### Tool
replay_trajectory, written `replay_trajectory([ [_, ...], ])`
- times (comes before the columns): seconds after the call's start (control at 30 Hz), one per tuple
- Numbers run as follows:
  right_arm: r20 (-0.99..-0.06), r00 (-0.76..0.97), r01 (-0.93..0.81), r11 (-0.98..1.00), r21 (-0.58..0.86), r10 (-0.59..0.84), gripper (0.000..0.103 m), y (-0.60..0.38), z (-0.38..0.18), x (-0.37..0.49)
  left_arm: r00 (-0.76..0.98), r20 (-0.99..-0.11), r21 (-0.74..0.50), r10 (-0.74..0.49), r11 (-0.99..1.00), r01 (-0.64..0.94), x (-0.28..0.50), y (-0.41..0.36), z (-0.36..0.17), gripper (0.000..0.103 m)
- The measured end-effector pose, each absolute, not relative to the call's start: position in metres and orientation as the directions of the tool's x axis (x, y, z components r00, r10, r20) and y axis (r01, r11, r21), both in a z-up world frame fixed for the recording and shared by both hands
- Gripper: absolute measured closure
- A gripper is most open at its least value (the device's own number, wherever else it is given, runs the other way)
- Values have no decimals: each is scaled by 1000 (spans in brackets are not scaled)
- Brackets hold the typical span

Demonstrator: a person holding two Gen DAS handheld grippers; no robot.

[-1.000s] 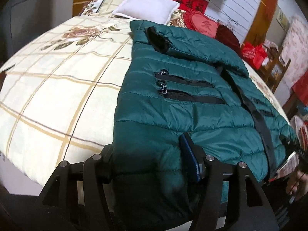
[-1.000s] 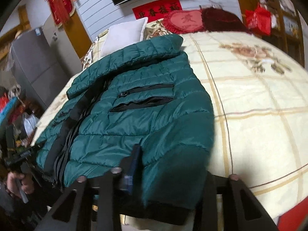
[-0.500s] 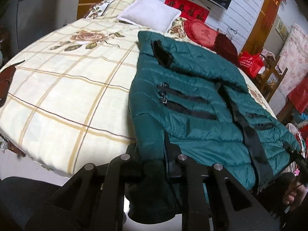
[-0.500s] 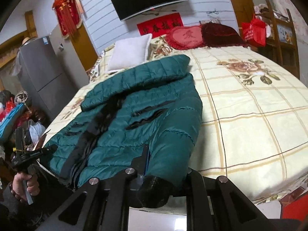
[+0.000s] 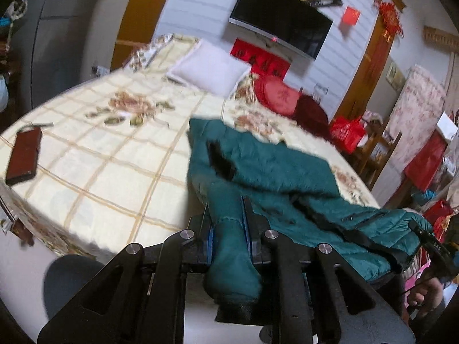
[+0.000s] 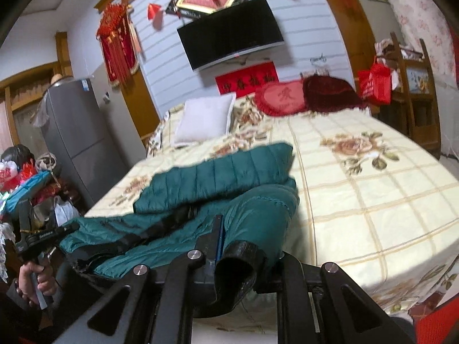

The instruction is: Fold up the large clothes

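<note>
A green jacket (image 5: 275, 183) lies across the near part of the bed (image 5: 109, 154), its hem end pulled up off the cover. The left gripper (image 5: 229, 223) is clamped on one sleeve (image 5: 229, 258), whose cuff hangs below its fingers. The right gripper (image 6: 229, 246) pinches the other sleeve (image 6: 252, 223) near its black cuff, though blur hides the exact contact. Behind the jacket sit a white pillow (image 6: 205, 120) and red cushions (image 6: 282, 97); a phone (image 5: 24, 156) lies at the bed's left edge
</note>
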State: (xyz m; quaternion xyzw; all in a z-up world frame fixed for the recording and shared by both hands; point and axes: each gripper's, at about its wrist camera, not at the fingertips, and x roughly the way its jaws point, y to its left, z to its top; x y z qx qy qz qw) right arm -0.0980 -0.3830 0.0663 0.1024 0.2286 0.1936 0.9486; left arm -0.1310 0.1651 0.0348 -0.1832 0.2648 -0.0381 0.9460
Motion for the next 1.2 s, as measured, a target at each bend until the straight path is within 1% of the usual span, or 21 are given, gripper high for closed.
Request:
replay_trajectory([
  [0.23, -279, 854, -371, 890, 264, 439, 90, -381, 110, -110, 926, -354, -412, -133, 911, -26, -142, 181, 85, 89],
  [0.27, -267, 857, -379, 889, 256, 442, 90, -378, 115, -107, 938, -329, -405, -111, 914, -33, -139, 183, 93, 97],
  [0.33, -259, 857, -383, 887, 257, 445, 90, -375, 122, -94, 957, -277, -394, -91, 919, -26, -127, 191, 115, 97],
  [0.4, -264, 849, -387, 880, 276, 457, 90, -374, 124, -75, 953, -298, -393, -59, 917, -66, -109, 194, 122, 97],
  [0.5, -299, 838, -376, 880, 290, 457, 90, -366, 119, -56, 931, -350, -427, -101, 902, -63, -86, 195, 116, 97],
  [0.53, -303, 835, -380, 880, 286, 459, 90, -363, 117, -53, 931, -357, -419, -78, 904, -85, -87, 194, 113, 97],
  [0.6, -304, 837, -378, 882, 280, 455, 90, -362, 113, -54, 919, -384, -395, -85, 915, -80, -91, 190, 103, 97],
  [0.63, -302, 836, -379, 880, 287, 458, 90, -364, 111, -55, 907, -412, -377, -86, 922, -84, -93, 187, 95, 94],
  [0.67, -299, 837, -375, 878, 297, 458, 90, -367, 109, -57, 898, -434, -360, -80, 929, -91, -96, 185, 89, 88],
  [0.7, -300, 839, -369, 880, 301, 454, 90, -370, 107, -58, 880, -470, -332, -72, 938, -101, -98, 180, 79, 75],
  [0.73, -304, 839, -365, 881, 302, 452, 90, -372, 106, -58, 850, -523, -296, -63, 949, -111, -100, 176, 67, 65],
  [0.77, -307, 838, -362, 881, 305, 451, 90, -374, 104, -59, 832, -550, -284, -65, 952, -114, -104, 172, 57, 50],
  [0.8, -310, 838, -359, 881, 307, 449, 90, -376, 103, -60, 823, -563, -284, -73, 953, -110, -110, 170, 49, 44],
  [0.9, -317, 838, -352, 884, 308, 444, 89, -379, 99, -65, 742, -660, -279, -116, 955, -99, -122, 163, 19, 43],
  [1.03, -319, 839, -344, 883, 318, 442, 90, -382, 95, -71, 594, -769, -372, -235, 921, -117, -136, 155, -32, 41],
  [1.13, -321, 836, -343, 880, 329, 446, 89, -384, 92, -73, 514, -784, -477, -349, 868, -139, -150, 144, -63, 41],
  [1.2, -328, 833, -346, 882, 321, 446, 89, -382, 92, -73, 478, -766, -551, -429, 822, -145, -156, 139, -79, 41],
])
